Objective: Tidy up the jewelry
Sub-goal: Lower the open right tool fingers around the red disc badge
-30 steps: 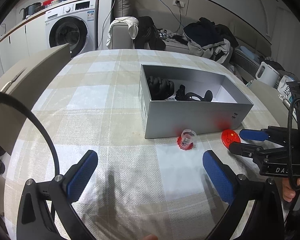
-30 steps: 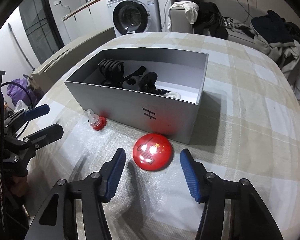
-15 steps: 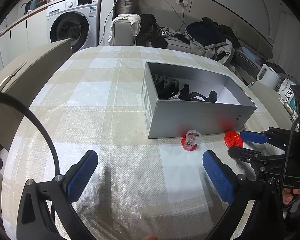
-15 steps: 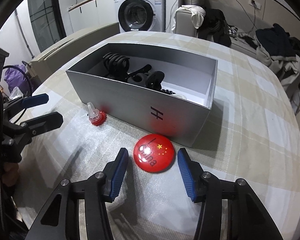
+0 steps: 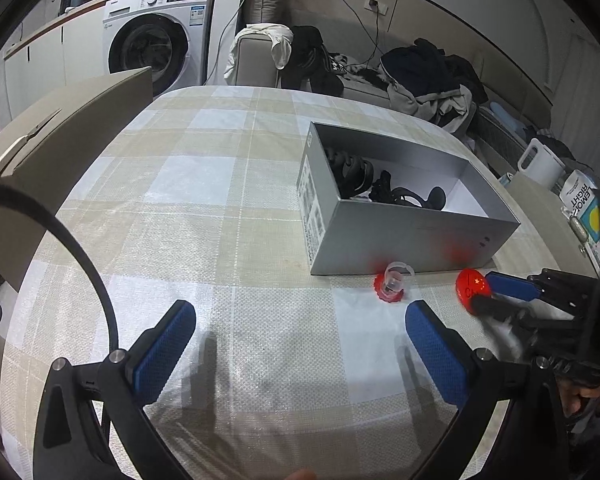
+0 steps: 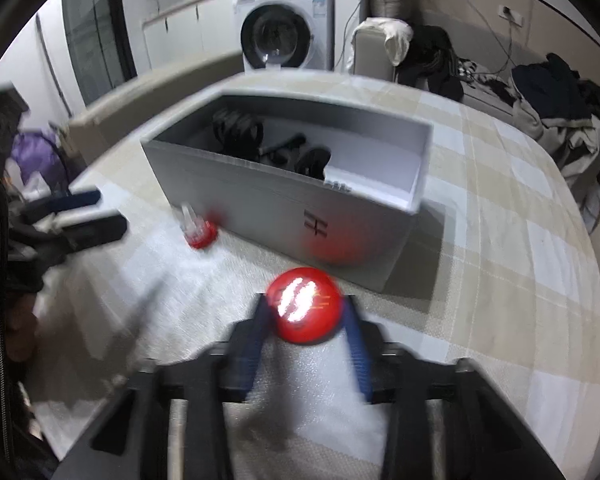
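A round red badge (image 6: 305, 305) lies on the checked tablecloth in front of the grey box (image 6: 284, 204). My right gripper (image 6: 306, 322) has its blue fingers closed against both sides of the badge; this view is blurred. In the left wrist view the badge (image 5: 469, 287) sits between the right gripper's fingers. A small red piece with a clear top (image 5: 393, 283) lies by the box's front wall (image 5: 404, 240). Black hair clips and ties (image 5: 374, 188) lie inside the box. My left gripper (image 5: 300, 344) is open and empty above the cloth.
A beige chair back (image 5: 60, 128) stands at the table's left edge. A white kettle (image 5: 540, 164) and a mug (image 5: 580, 196) sit beyond the right edge. A washing machine (image 5: 156, 40) and a sofa with clothes (image 5: 420, 68) stand behind.
My right gripper has closed its fingers onto the red badge and moved forward a little. My left gripper has drifted left and stays open.
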The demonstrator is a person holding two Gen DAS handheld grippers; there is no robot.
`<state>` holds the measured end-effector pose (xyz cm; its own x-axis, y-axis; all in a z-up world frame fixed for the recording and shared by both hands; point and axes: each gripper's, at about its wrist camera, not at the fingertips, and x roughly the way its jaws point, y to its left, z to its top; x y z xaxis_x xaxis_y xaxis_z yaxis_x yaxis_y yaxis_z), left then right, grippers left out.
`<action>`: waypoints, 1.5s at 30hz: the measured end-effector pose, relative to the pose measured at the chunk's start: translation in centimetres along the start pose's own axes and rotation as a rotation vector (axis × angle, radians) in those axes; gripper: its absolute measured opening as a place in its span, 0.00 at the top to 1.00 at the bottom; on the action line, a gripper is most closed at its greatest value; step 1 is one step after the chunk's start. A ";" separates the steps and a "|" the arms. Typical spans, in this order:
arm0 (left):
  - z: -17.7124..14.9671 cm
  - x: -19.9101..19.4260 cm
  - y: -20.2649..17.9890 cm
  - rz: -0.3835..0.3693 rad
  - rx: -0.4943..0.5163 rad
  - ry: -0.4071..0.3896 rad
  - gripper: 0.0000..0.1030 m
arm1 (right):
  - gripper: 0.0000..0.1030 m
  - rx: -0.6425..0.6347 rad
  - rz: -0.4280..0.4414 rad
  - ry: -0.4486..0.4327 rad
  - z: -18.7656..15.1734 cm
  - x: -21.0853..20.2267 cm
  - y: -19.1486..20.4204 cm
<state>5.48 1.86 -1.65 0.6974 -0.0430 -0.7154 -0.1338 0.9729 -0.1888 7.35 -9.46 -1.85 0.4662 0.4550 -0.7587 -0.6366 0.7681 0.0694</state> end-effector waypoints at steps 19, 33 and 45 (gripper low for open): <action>0.3 -0.1 0.1 0.005 0.004 -0.002 0.01 | 0.61 -0.127 -0.016 0.058 0.2 0.9 1.9; 0.2 0.5 -1.1 -0.010 0.029 0.013 0.01 | 0.92 -0.051 0.042 0.035 -0.2 -0.4 -0.1; 0.0 -0.6 0.5 0.009 -0.003 -0.004 0.01 | 0.54 -0.189 0.037 0.058 0.6 1.5 3.0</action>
<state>5.02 2.34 -1.32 0.6988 -0.0336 -0.7145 -0.1420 0.9725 -0.1847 6.46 -6.23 -2.39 0.4080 0.4504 -0.7941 -0.7591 0.6506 -0.0211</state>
